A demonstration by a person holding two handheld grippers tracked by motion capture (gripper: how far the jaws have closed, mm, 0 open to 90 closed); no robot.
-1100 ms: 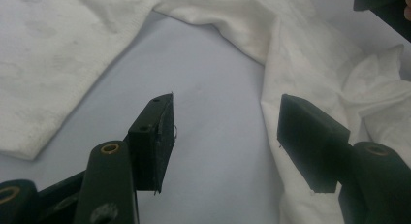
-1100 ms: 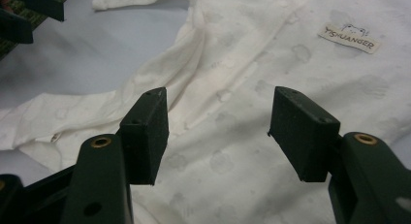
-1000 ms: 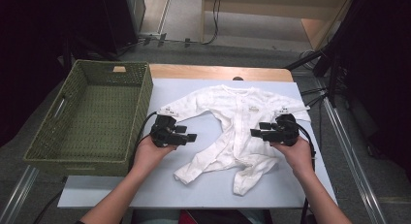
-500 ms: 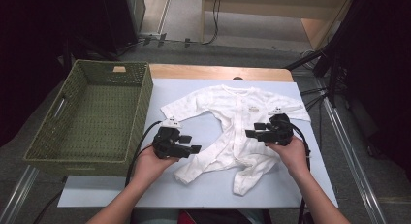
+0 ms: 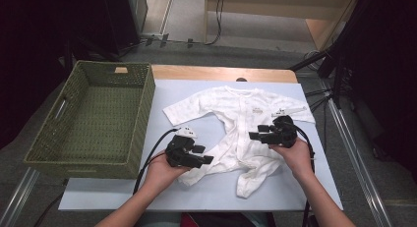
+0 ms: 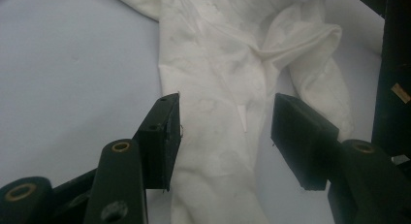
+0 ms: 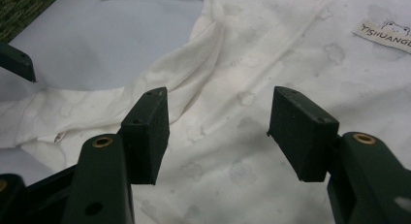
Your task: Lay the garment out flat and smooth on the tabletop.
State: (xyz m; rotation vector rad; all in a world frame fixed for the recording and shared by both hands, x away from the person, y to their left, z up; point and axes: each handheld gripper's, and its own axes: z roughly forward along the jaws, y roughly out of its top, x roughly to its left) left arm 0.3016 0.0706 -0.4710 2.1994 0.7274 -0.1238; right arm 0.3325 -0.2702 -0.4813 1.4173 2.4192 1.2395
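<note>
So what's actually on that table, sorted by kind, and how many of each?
White baby suit: 1
Green woven basket: 1
Black hand-held claws: 2, the left claw and the right claw
Total: 4

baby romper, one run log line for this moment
left gripper: open, jaws closing astride romper leg | right gripper: open over body | basket: empty
</note>
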